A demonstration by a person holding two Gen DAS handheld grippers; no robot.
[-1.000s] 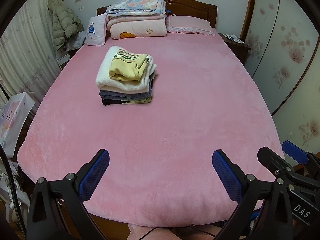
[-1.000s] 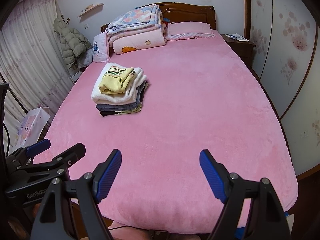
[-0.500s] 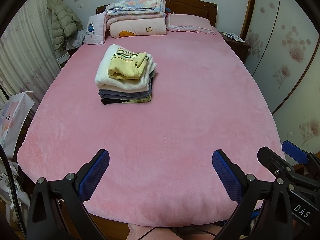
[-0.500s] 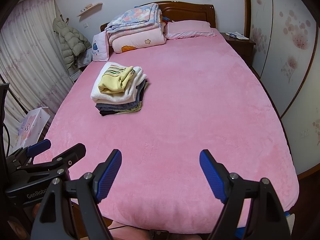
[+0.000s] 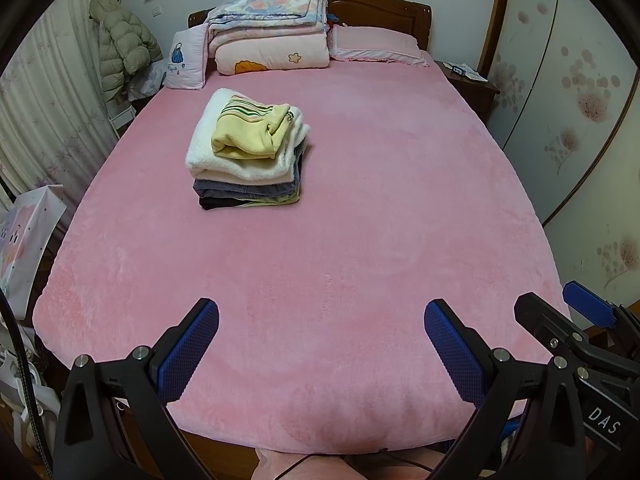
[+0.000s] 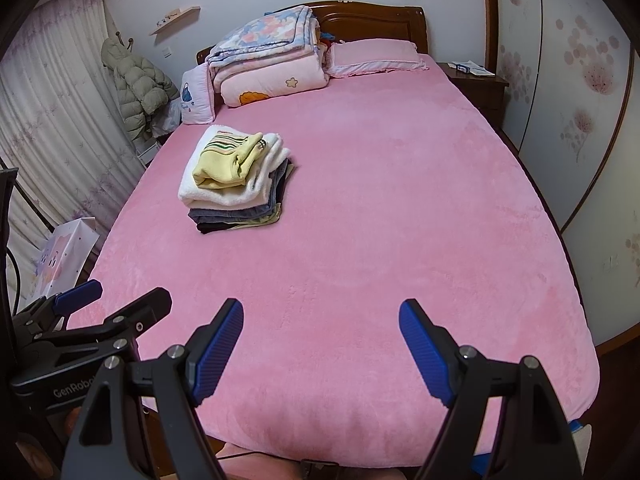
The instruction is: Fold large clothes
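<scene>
A stack of folded clothes [image 5: 248,156] lies on the pink bed [image 5: 360,240], left of its middle; a yellow striped garment is on top, then white fleece, grey and dark pieces. The stack also shows in the right wrist view [image 6: 236,182]. My left gripper [image 5: 320,344] is open and empty above the bed's foot edge. My right gripper [image 6: 320,344] is open and empty beside it. Each gripper shows at the other view's edge, the right one [image 5: 580,320] and the left one [image 6: 80,312].
Folded quilts [image 5: 268,32] and pillows [image 5: 376,46] lie at the wooden headboard. A nightstand [image 5: 468,80] stands at the right, a puffer coat [image 5: 124,48] and curtain at the left. A paper bag [image 5: 24,236] stands on the floor by the bed's left side.
Both views have tilted very slightly, so the bed and stack sit a little higher in frame. Nothing on the bed has moved and both grippers stay open.
</scene>
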